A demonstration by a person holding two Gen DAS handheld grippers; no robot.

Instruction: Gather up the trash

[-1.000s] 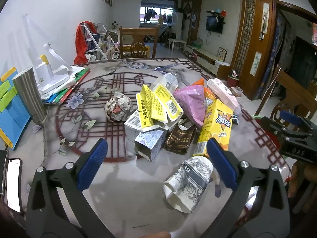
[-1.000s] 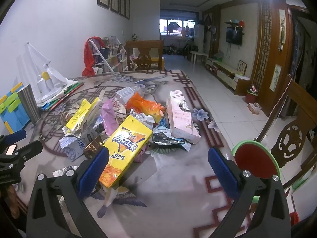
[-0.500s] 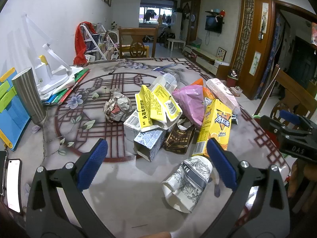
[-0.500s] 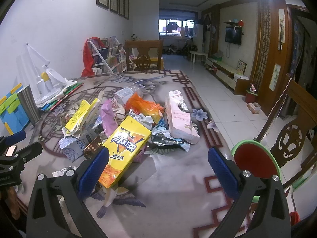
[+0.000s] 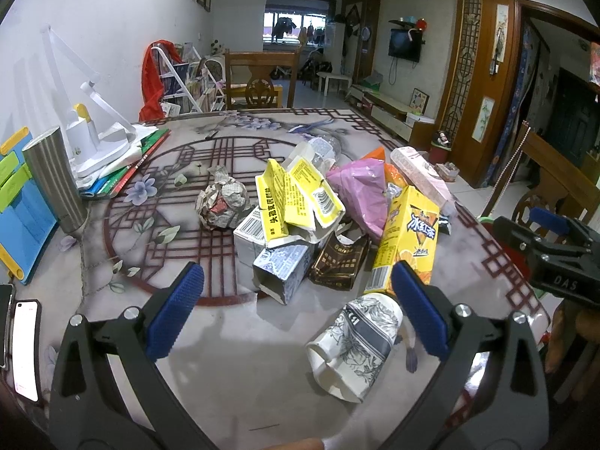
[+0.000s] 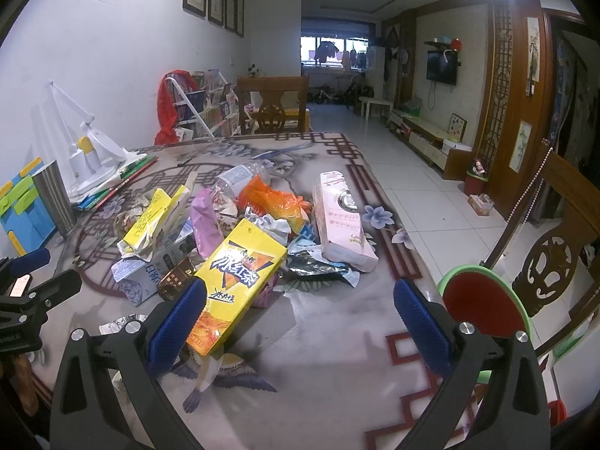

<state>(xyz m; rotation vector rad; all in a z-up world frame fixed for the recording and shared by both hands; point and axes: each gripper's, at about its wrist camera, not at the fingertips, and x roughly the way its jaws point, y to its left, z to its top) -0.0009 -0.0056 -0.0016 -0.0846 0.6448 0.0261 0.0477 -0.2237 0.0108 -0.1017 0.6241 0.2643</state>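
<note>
L gripper [image 5: 296,313] spread, crushed paper cup [image 5: 358,341] just ahead betw fingers; R gripper [image 6: 298,315] spread, yellow carton [image 6: 236,281] by its L finger.

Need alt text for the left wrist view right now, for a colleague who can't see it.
The open left gripper hovers over a patterned table, a crushed paper cup lying just ahead. Beyond it sits a trash pile, including a yellow tea carton.

Along the table's [image 5: 123,337] left edge stand a steel tumbler [image 5: 56,180] and, beside it, a blue folder [image 5: 22,225] with green and yellow tabs. Behind the tumbler a white desk lamp [image 5: 90,127] sits on a stack of books [image 5: 123,168]. A phone [image 5: 24,341] (screen lit) lies at the near left corner. A wooden chair [image 6: 272,107] stands at the far edge, a red stool [image 6: 483,300] off the right edge.
</note>
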